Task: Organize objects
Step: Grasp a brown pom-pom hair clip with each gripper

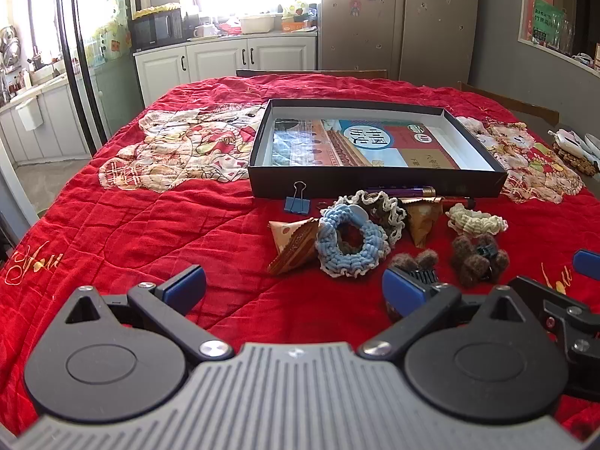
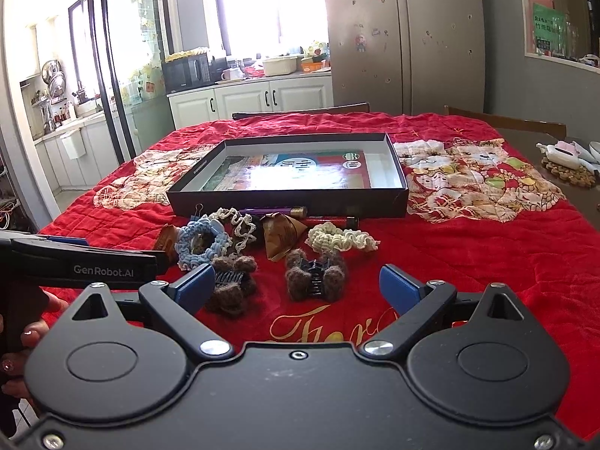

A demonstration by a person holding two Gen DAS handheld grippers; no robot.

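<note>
Behind the red quilt (image 1: 150,225) stand white cabinets (image 1: 225,58), a black microwave (image 1: 155,30) on the counter above them and a steel fridge (image 1: 397,18) to their right; chair backs (image 2: 300,110) edge the quilt's far side.

A red quilted cloth (image 1: 150,225) covers the table, printed with cream-and-tan teddy bears and gold script. The shallow box (image 1: 375,183) is black outside and white inside, holding a book (image 1: 367,142) with a cover in teal, red and tan. In front lie a blue binder clip (image 1: 297,203), a light-blue crocheted scrunchie (image 1: 350,240), a cream scrunchie (image 1: 474,219), a purple pen (image 1: 397,189), 2 brown fuzzy claw clips (image 2: 317,277) with black teeth, and tan wrapped packets (image 1: 290,245). Both grippers' pads (image 2: 197,283) are blue on black frames.
</note>
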